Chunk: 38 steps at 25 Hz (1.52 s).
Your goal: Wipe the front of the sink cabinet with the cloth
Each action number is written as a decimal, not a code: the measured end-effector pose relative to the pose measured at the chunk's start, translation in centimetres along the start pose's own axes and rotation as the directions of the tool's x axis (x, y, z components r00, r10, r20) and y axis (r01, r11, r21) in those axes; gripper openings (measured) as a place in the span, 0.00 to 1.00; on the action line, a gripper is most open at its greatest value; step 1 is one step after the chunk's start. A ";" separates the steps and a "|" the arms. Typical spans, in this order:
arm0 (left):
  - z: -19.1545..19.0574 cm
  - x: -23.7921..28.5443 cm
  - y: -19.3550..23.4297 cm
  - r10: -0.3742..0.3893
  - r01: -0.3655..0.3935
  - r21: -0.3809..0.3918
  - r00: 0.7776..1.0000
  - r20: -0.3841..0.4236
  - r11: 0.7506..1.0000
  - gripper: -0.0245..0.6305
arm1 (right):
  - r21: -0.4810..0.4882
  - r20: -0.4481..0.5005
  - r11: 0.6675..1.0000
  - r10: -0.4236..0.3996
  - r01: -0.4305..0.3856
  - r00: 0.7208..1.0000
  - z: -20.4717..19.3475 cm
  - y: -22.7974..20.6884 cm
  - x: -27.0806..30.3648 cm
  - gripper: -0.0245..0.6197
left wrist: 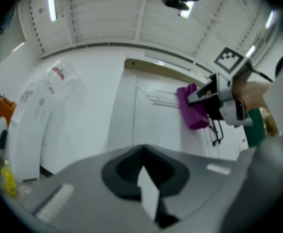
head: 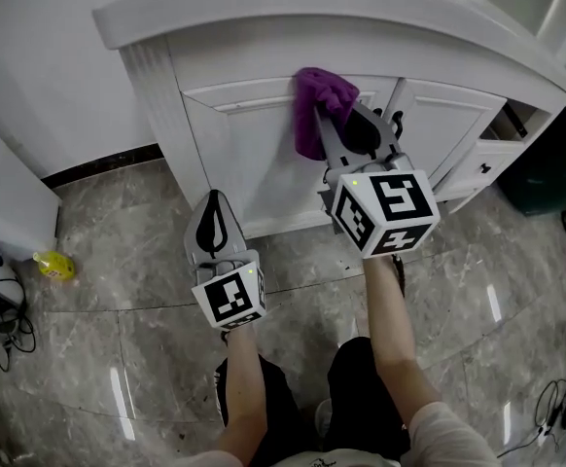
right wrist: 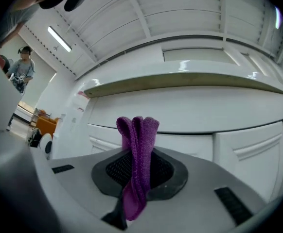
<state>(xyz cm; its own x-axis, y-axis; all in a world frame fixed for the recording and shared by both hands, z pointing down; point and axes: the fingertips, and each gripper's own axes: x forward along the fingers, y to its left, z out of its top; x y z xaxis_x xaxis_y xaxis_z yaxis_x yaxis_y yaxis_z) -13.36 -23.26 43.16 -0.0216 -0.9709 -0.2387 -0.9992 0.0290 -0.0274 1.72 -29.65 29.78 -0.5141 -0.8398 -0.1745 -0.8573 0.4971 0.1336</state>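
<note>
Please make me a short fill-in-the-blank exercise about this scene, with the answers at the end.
1. The right gripper is shut on a ___ cloth.
2. The left gripper, with its fingers together, holds ___.
3. A small ___ bottle is on the floor to the person's left.

Missing words: purple; nothing; yellow
</note>
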 end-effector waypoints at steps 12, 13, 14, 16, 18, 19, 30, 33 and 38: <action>-1.1 0.2 -0.9 -0.025 0.026 0.036 0.999 -0.029 0.999 0.04 | 0.023 -0.050 0.971 -0.236 0.237 0.970 -1.0 -8.4 -2.9 0.12; -1.0 0.2 -1.0 -0.027 0.028 0.035 0.999 -0.026 0.999 0.04 | 0.023 -0.053 0.968 -0.249 0.251 0.967 -1.0 -8.7 -3.1 0.12; -0.9 0.3 -0.9 -0.028 0.028 0.034 0.999 -0.022 0.999 0.04 | 0.025 -0.055 0.964 -0.263 0.265 0.963 -1.1 -9.0 -3.2 0.12; -0.9 0.2 -0.7 -0.024 0.024 0.028 1.000 -0.020 0.999 0.04 | 0.033 -0.060 0.956 -0.288 0.290 0.956 -1.3 -9.8 -3.5 0.12; -0.8 0.0 -0.3 -0.017 0.017 0.020 1.000 -0.018 1.000 0.04 | 0.037 -0.064 0.951 -0.305 0.307 0.950 -1.5 -10.5 -3.7 0.12; -0.7 -0.1 -0.2 -0.014 0.014 0.016 1.000 -0.016 1.000 0.04 | 0.038 -0.066 0.949 -0.310 0.313 0.949 -1.6 -10.7 -3.8 0.12; 0.4 -0.8 0.9 -0.007 0.007 0.004 1.000 -0.005 1.000 0.04 | 0.094 -0.017 0.971 -0.219 0.220 0.976 0.6 -8.0 -6.2 0.12; 0.4 -1.0 1.8 0.005 -0.005 0.017 1.000 -0.007 1.000 0.04 | 0.125 0.023 0.986 -0.112 0.109 0.993 1.5 -4.1 -6.9 0.12; 0.6 -1.5 4.4 0.058 -0.058 0.005 0.998 -0.002 0.998 0.04 | 0.143 0.012 0.982 0.120 -0.120 0.993 0.1 5.4 -4.7 0.12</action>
<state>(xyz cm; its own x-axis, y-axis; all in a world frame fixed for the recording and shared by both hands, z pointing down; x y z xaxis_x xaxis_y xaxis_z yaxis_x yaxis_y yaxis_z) -17.73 -21.51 42.83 -0.0794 -0.9679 -0.2383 -0.9961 0.0862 -0.0182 -0.52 -23.03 31.25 -0.6132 -0.7716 -0.1691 -0.7842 0.6204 0.0129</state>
